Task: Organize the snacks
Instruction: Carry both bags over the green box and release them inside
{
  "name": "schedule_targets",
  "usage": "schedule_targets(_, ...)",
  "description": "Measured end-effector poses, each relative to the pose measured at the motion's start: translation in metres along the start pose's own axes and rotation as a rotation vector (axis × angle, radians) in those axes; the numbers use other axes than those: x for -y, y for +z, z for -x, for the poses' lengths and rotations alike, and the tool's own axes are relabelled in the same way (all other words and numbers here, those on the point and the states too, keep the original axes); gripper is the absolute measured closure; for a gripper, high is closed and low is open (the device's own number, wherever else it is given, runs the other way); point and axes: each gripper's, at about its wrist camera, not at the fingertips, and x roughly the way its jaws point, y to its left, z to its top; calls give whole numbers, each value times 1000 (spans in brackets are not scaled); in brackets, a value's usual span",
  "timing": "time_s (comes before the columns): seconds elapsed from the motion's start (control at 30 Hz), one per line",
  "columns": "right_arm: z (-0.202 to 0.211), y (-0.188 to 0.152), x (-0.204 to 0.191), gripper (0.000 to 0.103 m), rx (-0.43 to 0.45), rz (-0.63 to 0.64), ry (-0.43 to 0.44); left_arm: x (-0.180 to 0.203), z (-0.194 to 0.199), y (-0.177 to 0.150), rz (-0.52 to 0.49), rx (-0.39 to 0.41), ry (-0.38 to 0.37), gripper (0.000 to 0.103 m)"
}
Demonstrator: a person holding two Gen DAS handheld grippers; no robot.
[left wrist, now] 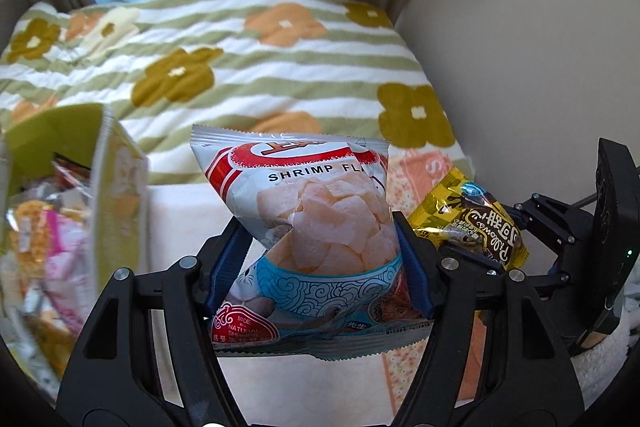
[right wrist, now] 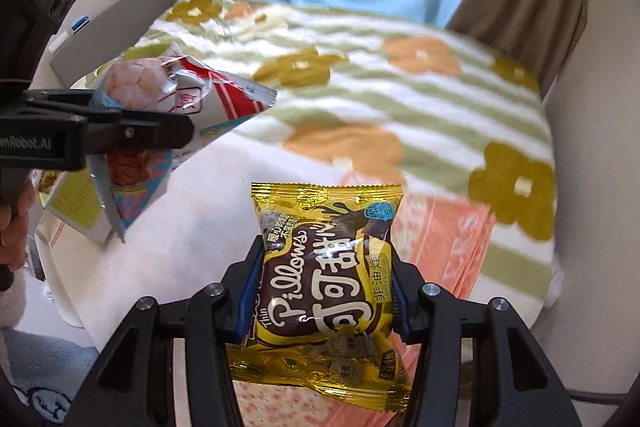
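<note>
Left wrist view: left claw [left wrist: 324, 263] clamped on shrimp chip bag [left wrist: 316, 227], pads pinching its sides, bag lifted clear of bed [left wrist: 248, 67]. Right claw [right wrist: 322, 291] clamped on yellow cocoa pillows pack [right wrist: 324, 287], also held above bed. Step in hand: carrying both snacks. Green box [left wrist: 100, 163], already holding packets, sits just left. Next move likely needs swing over box opening, then release.

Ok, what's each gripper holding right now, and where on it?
Left gripper: shrimp chips bag, pinched across its lower middle. Right gripper: yellow Pillows packet, gripped by both side edges at mid-height.
</note>
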Motion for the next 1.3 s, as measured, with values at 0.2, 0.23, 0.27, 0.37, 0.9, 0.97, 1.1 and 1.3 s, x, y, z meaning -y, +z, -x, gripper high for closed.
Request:
schedule_targets(0.2,24,36,-40,55,80,-4,30,-55,59,5,34,83,6,37)
schedule_targets(0.23,27,43,-47,55,92,-5,39,-67,67,5,35,92,10,37)
schedule_targets(0.27,30,50,-57,55,106,0,39,-82,77,6,38,102,16,37)
schedule_targets(0.37,34,76,-89,55,131,7,26,-124,97,7,56,115,26,37)
schedule_targets(0.9,-35,180,-240,55,123,-60,65,-336,105,15,120,47,58,37)
schedule_targets(0.97,-45,186,-254,55,110,-82,76,-345,92,18,110,26,47,37)
schedule_targets(1.1,-62,194,-267,55,78,-109,83,-352,69,22,88,-10,31,37)
schedule_targets(1.3,-80,205,-267,55,46,-129,85,-354,43,27,78,-55,102,1)
